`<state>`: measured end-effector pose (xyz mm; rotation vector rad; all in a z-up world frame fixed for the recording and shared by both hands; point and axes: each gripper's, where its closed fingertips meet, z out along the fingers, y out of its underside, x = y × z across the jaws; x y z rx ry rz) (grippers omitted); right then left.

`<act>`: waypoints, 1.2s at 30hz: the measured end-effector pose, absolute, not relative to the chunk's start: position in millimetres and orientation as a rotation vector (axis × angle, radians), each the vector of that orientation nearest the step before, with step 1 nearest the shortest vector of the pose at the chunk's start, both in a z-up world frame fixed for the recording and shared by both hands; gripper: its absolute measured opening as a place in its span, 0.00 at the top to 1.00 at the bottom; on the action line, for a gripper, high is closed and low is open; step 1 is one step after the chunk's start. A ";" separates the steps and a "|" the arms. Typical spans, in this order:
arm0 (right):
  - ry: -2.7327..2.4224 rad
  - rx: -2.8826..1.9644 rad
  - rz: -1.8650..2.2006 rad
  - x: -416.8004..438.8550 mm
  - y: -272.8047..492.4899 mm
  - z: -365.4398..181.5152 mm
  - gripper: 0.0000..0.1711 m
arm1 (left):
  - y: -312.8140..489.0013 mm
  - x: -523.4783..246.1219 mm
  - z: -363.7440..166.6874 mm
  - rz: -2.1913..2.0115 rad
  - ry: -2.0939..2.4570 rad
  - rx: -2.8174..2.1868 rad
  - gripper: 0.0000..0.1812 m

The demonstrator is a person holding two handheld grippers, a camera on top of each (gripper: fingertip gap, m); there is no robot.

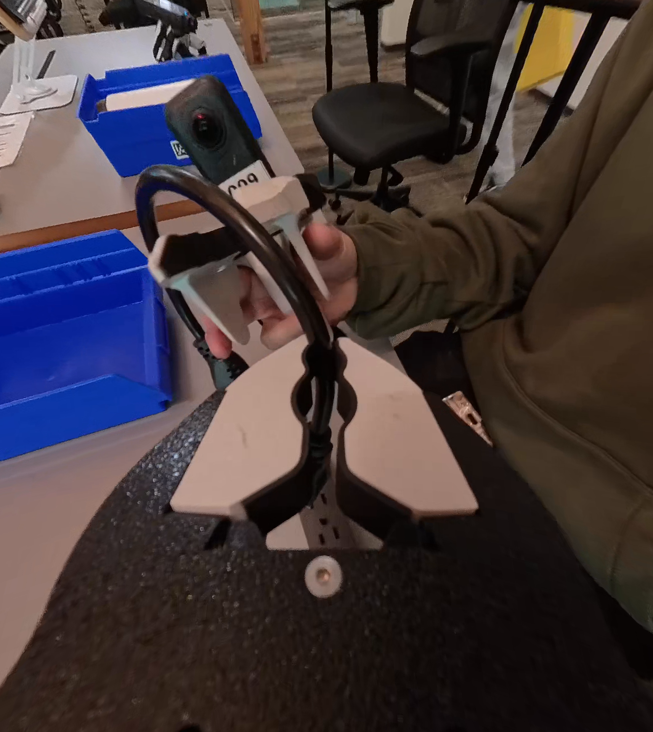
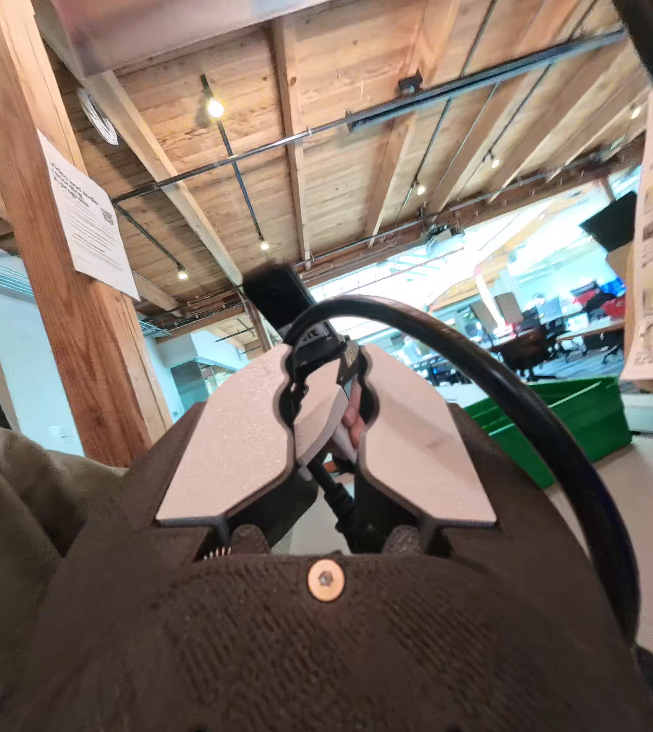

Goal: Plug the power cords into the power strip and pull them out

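My left gripper (image 1: 326, 349) is shut on a black power cord (image 1: 261, 245), close above the white power strip (image 1: 322, 527) that shows through the gap at the base of its fingers. From there the cord arcs up and over, passes between the fingers of my right gripper (image 1: 229, 225), and ends in a plug (image 1: 223, 370) hanging below that hand. In the right wrist view, my right gripper (image 2: 326, 352) stands open, with the cord (image 2: 515, 396) and its ribbed plug end (image 2: 334, 489) lying loosely between the fingers. A left gripper finger (image 2: 317, 416) shows just beyond it.
Two blue bins (image 1: 59, 336) (image 1: 150, 119) stand on the grey table (image 1: 19, 534) at left. A black office chair (image 1: 388, 119) is behind, and the person's olive sleeve (image 1: 554, 277) fills the right. A green bin (image 2: 554, 420) and a wooden post (image 2: 59, 277) appear in the right wrist view. About 6 cm separates my left fingertips from my right.
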<state>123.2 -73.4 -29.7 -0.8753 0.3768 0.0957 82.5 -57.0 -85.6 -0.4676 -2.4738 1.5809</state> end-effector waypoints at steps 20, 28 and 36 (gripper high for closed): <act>0.215 -0.740 0.296 97.6 -63.8 -17.1 0.91 | -59.2 53.9 -95.2 1.491 -2.271 -0.541 0.96; 0.320 -0.987 -0.023 113.4 -67.4 -23.7 0.96 | -61.1 106.2 -92.6 1.717 -2.437 -0.184 0.97; 0.450 -1.210 -0.227 132.4 -63.1 -46.2 0.93 | -51.0 143.0 -129.7 1.482 -3.015 0.103 0.74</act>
